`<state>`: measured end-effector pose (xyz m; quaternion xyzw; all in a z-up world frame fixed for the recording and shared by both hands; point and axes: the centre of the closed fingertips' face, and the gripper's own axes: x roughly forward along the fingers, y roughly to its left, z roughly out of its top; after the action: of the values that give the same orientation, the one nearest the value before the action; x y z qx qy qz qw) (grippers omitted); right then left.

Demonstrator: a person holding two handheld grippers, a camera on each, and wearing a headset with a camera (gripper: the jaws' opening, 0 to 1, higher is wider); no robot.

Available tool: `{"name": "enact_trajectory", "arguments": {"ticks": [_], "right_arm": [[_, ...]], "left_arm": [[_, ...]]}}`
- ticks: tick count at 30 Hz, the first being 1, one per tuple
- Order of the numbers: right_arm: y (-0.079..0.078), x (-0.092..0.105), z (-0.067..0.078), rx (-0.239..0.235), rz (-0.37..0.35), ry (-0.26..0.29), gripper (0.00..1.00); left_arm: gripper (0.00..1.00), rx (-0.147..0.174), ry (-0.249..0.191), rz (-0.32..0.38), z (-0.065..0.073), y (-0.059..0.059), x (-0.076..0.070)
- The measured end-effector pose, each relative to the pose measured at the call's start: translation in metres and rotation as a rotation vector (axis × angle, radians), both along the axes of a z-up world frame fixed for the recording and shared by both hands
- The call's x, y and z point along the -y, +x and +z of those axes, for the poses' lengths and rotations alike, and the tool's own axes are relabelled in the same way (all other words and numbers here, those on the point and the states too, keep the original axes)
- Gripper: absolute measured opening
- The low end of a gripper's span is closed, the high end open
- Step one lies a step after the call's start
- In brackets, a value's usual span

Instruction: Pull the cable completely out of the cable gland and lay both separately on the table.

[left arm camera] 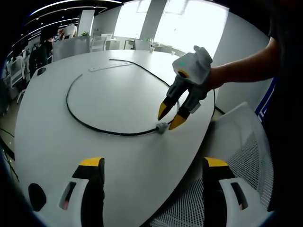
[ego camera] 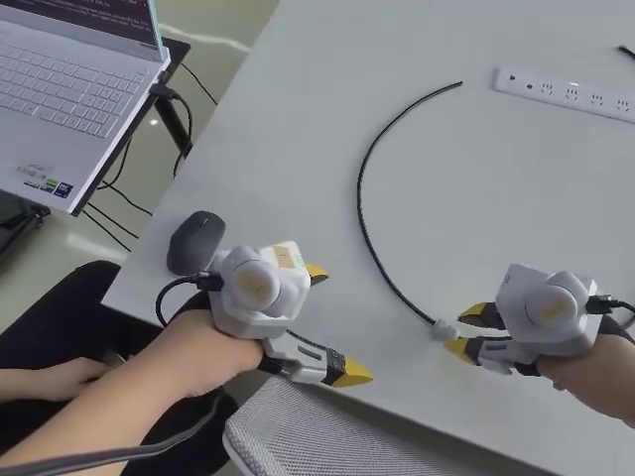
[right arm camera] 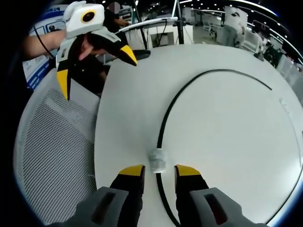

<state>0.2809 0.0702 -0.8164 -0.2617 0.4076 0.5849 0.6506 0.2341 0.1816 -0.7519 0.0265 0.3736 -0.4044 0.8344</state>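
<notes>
I am recording the cable lying in an arc across the table. Its near end is sitting in the cable gland, just ahead of the right gripper. The mouse is lying near the left edge and the power strip at the far right. The laptop is standing beyond the table's left side.

The left tool and right tool match: rounded white housings with a pale orange disc, grey jaws tipped in yellow, and a black lead at the rear. The person wears dark trousers.
</notes>
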Motion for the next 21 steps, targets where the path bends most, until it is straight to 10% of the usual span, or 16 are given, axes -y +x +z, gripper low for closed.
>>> {"name": "enact_trajectory", "arguments": {"ticks": [21], "right_arm": [[-0.003, -0.003, -0.006, -0.016, 0.003, -0.003, 0.08]], "left_arm": [[0.81, -0.028, -0.004, -0.007, -0.003, -0.011, 0.003]]}}
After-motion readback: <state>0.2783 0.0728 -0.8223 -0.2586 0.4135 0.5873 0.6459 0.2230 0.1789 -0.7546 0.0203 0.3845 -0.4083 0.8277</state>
